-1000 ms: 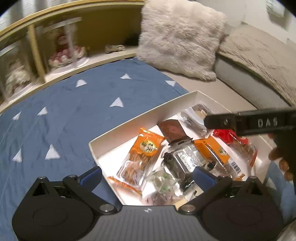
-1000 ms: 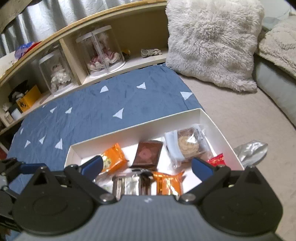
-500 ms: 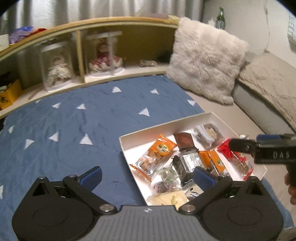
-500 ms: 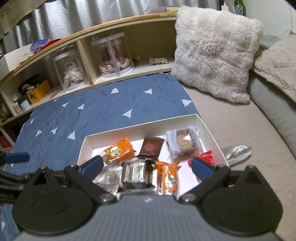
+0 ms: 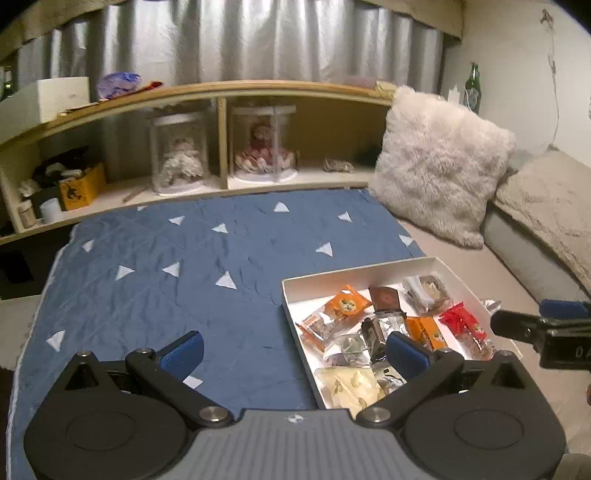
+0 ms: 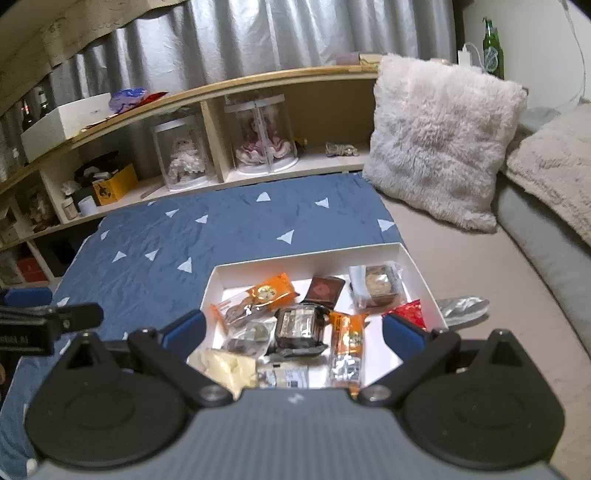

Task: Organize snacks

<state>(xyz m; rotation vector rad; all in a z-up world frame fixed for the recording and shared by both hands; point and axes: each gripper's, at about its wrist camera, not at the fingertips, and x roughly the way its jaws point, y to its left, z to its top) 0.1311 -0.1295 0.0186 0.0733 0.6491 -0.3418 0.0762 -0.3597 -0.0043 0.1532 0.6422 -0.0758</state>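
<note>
Both the left tool (image 5: 293, 349) and right tool (image 6: 293, 330) hang spread and empty above the white tray (image 6: 310, 256) of what look like wrapped snacks (image 6: 299, 326).

Both fisheye views are dim and warm-toned, grainy and slightly soft throughout, with straight lines such as the wooden shelf (image 5: 229, 88) bowing strongly and the corners going black. The pleated curtain (image 6: 295, 33) catches a silvery sheen, while the shelf's compartments sit in shadow.
</note>
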